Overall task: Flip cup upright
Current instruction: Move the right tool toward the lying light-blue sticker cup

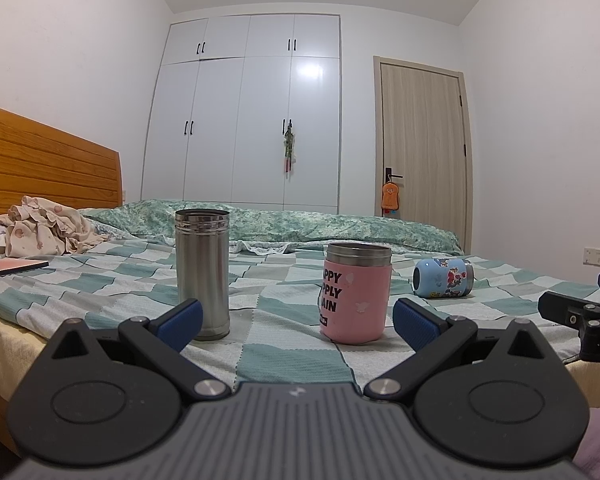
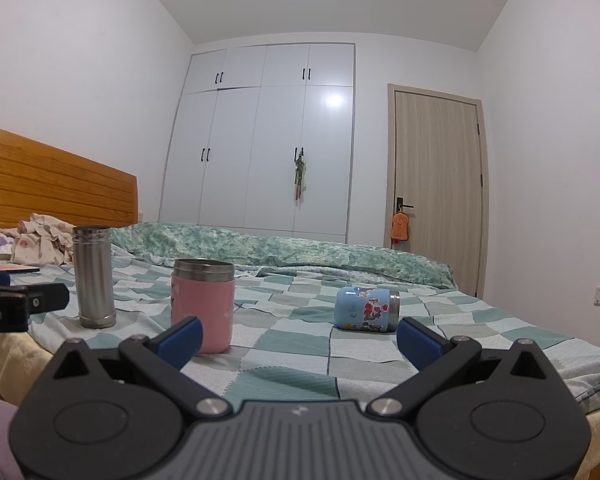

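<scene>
A small blue cup with cartoon stickers [image 1: 443, 279] lies on its side on the checkered bedsheet [image 1: 284, 356], its steel rim pointing right. It also shows in the right wrist view [image 2: 367, 309]. A pink cup [image 1: 356, 293] stands upright; it also shows in the right wrist view [image 2: 203, 305]. A tall steel cup [image 1: 202, 274] stands upright to its left, also in the right wrist view [image 2: 94, 277]. My left gripper [image 1: 296, 322] is open and empty, short of the pink cup. My right gripper [image 2: 298, 340] is open and empty, short of the blue cup.
A wooden headboard [image 1: 48, 156] and crumpled clothes [image 1: 48, 232] are at the left. A folded green quilt [image 1: 284, 222] lies along the far side. A white wardrobe [image 1: 248, 112] and a door [image 1: 424, 140] stand behind. The bed's near edge runs under both grippers.
</scene>
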